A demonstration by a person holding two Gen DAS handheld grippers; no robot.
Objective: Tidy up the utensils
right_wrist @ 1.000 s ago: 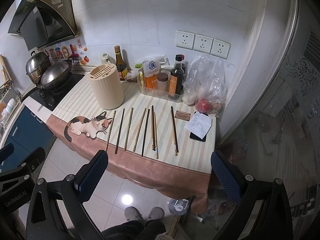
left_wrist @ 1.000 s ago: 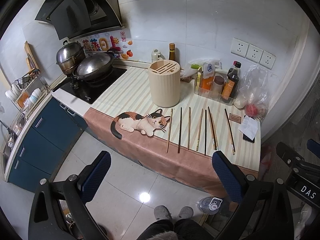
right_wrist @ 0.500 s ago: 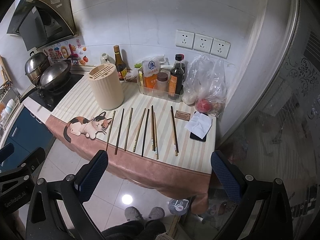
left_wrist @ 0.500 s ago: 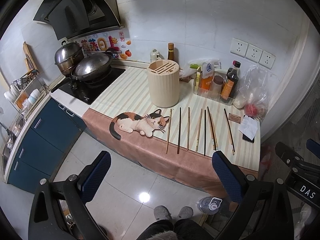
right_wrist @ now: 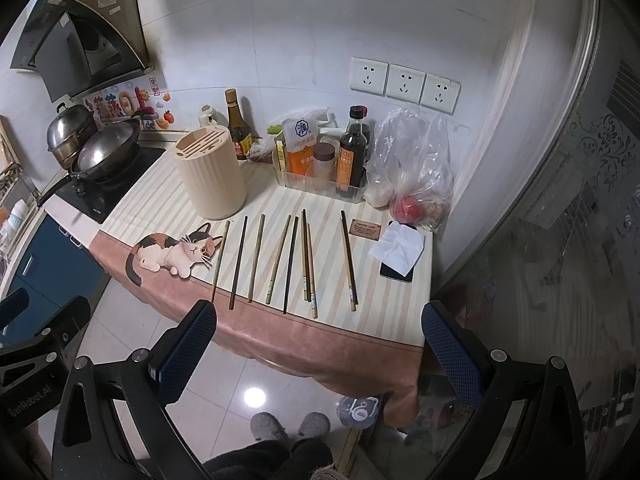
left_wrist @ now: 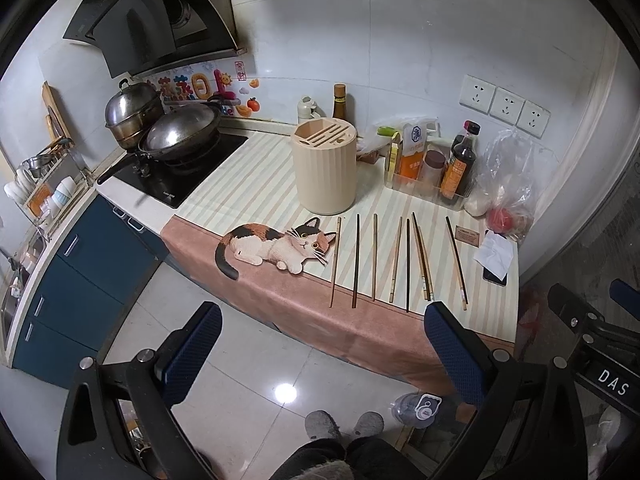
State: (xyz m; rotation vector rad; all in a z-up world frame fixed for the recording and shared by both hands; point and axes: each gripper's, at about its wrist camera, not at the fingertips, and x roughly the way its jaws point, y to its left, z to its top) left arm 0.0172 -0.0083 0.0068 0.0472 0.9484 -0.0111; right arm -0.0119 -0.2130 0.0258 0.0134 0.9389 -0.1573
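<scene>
Kitchen counter — chopsticks lie in a row; both hand-held grippers spread, one marked "DAS".

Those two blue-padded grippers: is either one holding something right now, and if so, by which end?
Nothing is held. The left gripper and the right gripper both hang open above the floor, short of the chopsticks, which all lie on the counter.

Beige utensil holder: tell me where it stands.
In both views the beige utensil holder stands upright on the striped counter, behind the row of chopsticks, between the stove and the condiment tray.
</scene>
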